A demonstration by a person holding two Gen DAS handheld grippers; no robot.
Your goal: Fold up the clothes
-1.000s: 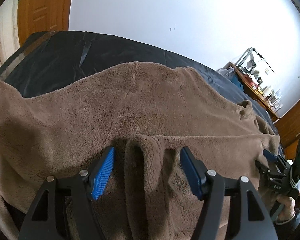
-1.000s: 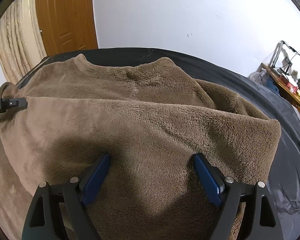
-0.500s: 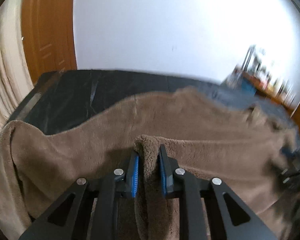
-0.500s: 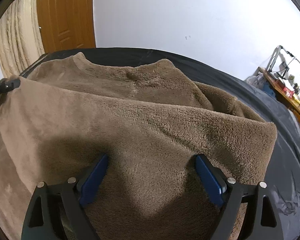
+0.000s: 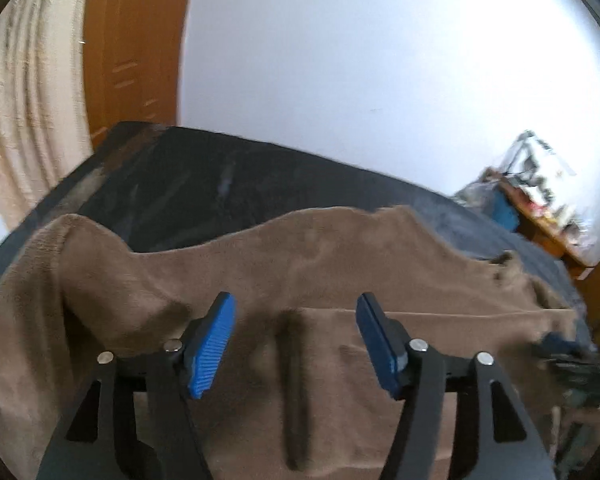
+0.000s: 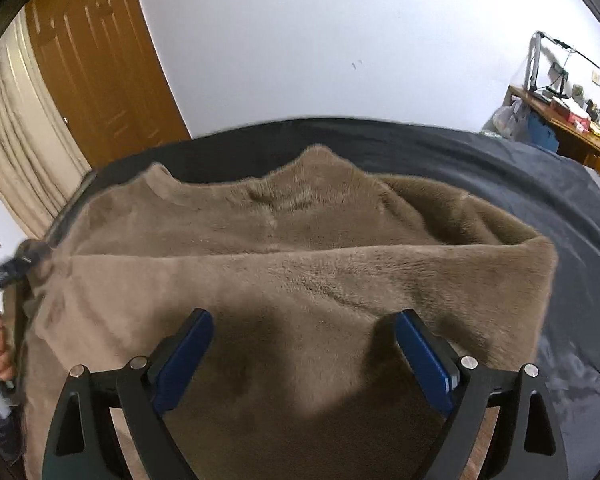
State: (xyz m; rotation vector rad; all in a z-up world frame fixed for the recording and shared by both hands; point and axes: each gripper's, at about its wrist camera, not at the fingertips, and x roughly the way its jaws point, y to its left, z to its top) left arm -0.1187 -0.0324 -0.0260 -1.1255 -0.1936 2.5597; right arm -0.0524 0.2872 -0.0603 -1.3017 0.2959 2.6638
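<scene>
A: Item one?
B: Brown fleece garment [image 6: 300,280], spread on the bed [image 6: 540,184] with its black cover, lower part folded up over the body, near edge overhanging.
A: Tools?
B: Left tool [image 5: 296,340]: jaws opening, a raised fleece ridge between, untouched. Right tool [image 6: 304,356]: spread wide above the fleece, gripping nothing.

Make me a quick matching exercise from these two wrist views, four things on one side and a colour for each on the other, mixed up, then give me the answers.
1 fleece top
2 bed cover
3 door
4 curtain

A orange-brown wood
B cream
C brown
D black

Pairs: 1-C, 2-D, 3-A, 4-B
</scene>
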